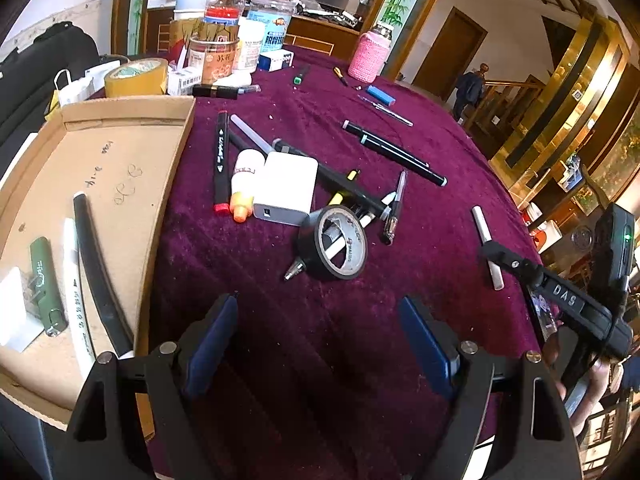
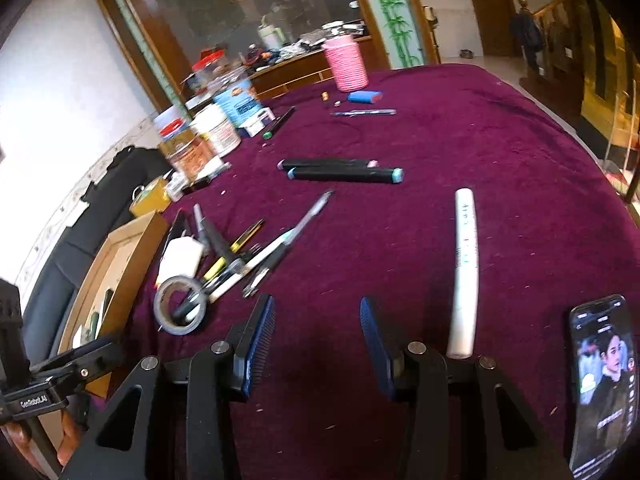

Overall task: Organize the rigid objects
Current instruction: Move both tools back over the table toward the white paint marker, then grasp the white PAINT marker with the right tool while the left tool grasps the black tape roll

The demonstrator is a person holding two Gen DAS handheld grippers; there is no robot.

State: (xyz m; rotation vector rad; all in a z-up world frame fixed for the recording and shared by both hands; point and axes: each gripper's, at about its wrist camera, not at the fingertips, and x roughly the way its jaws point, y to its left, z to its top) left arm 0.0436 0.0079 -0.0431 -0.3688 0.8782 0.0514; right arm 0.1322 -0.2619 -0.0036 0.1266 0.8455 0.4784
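A cardboard tray is set at the left edge of the desk; in it a lighter, a pen and a long marker are laid side by side; to its right a clutter of pens is heaped mid-desk, with a power bank resting on it and a small bottle just to that bank's left; a tape roll is propped nearest, over a pen; further right a tube is laid apart; a phone is placed at the right edge; jars are grouped behind the tray.
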